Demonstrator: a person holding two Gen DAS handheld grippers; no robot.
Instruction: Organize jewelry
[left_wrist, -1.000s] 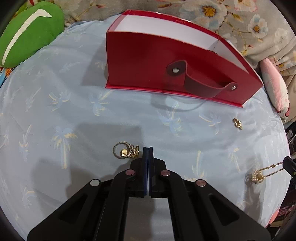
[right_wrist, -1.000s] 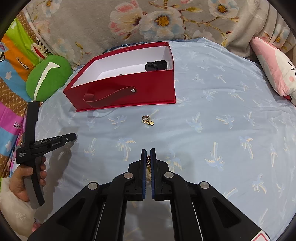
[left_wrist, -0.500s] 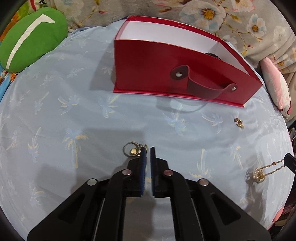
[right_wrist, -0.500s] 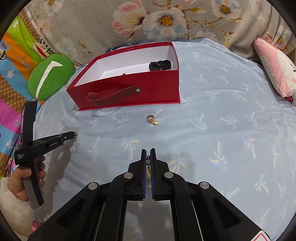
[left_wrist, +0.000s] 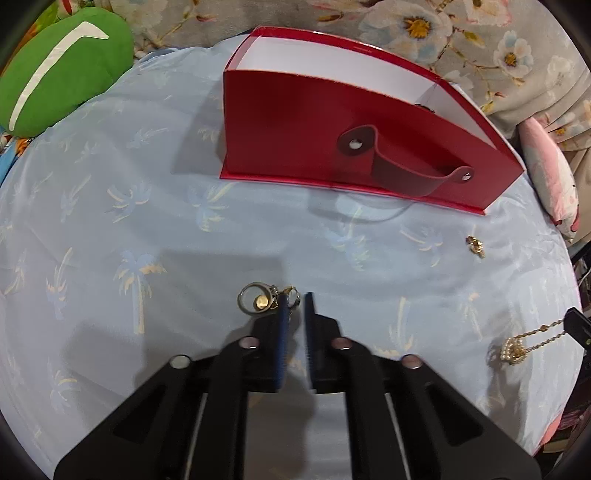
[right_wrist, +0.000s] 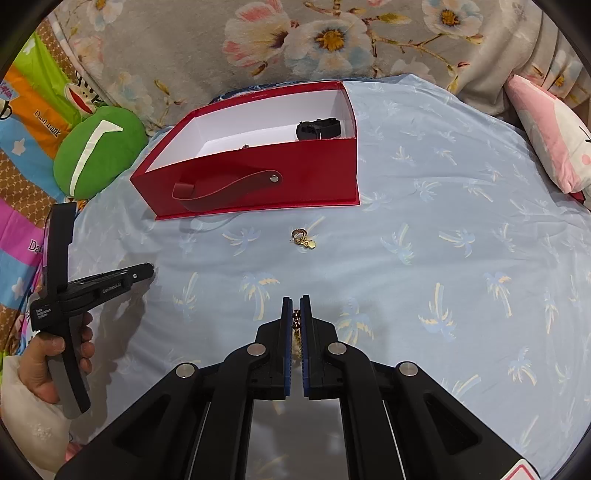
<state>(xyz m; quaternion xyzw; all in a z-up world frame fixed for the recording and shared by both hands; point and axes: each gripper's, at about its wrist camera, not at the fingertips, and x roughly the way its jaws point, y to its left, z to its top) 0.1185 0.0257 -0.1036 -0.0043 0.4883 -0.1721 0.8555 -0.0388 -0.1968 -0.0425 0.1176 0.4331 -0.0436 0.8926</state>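
Mostly undone: your right gripper (right_wrist: 295, 306) jaws grasp the necklace (left_wrist: 517, 349), left gripper (left_wrist: 294, 304) jaws parted at the rings (left_wrist: 258, 302), earring (right_wrist: 303, 238) lies before the red box (right_wrist: 258, 184).

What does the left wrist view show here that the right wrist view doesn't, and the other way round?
Left wrist only: the left gripper slightly open at a ring cluster on the sheet, and the pearl end of the necklace.

Right wrist only: the right gripper shut on the necklace chain, the black item inside the box, and the hand holding the left gripper.

Both: the red box, the small gold earring, the green cushion, the pink pillow.
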